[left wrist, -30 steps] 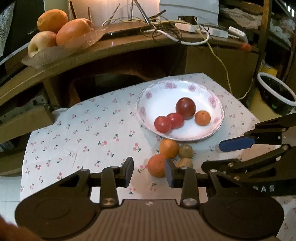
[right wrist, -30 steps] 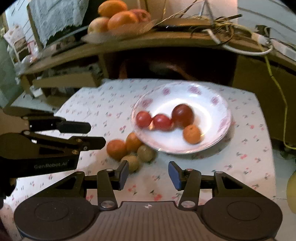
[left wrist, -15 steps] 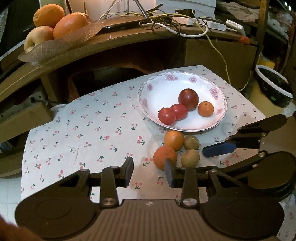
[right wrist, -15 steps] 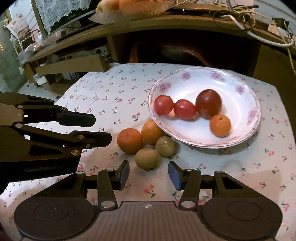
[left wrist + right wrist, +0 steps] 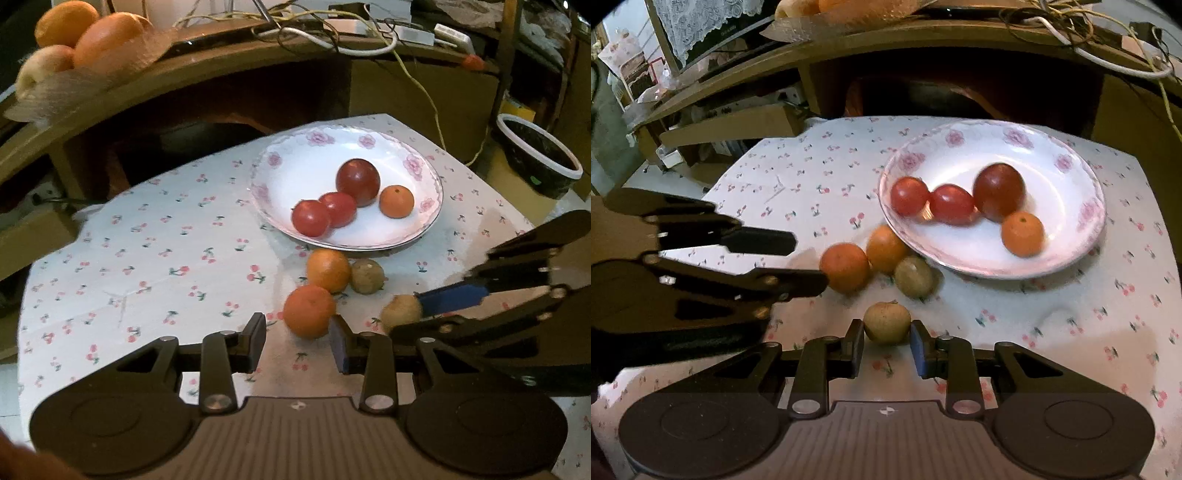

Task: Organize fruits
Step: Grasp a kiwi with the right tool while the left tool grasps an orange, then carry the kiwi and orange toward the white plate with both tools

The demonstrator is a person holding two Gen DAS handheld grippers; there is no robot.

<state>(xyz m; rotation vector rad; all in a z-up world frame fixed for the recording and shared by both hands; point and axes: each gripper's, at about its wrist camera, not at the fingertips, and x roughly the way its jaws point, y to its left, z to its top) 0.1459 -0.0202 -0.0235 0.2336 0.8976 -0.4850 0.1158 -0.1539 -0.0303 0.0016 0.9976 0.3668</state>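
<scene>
A white floral plate (image 5: 424, 170) (image 5: 1082, 192) holds two tomatoes (image 5: 310, 218), a dark red apple (image 5: 357, 181) and a small orange (image 5: 396, 201). On the cloth in front lie two oranges (image 5: 309, 311) (image 5: 328, 269) and two brownish-green kiwis. My right gripper (image 5: 887, 345) is open, its fingertips on either side of the near kiwi (image 5: 886, 321) (image 5: 400, 314); no contact shows. The other kiwi (image 5: 913, 277) (image 5: 366, 276) lies by the plate. My left gripper (image 5: 298, 341) is open and empty, just before the near orange (image 5: 844, 266).
A wooden shelf (image 5: 221, 62) behind the table carries a glass dish of large fruit (image 5: 85, 37) and tangled cables (image 5: 332, 33). A dark bin (image 5: 539, 155) stands on the floor at right. The cherry-print cloth (image 5: 147, 258) covers the table.
My right gripper has moved forward and down so that the near kiwi now sits between its fingers. My left gripper has drawn slightly closer to the near orange.
</scene>
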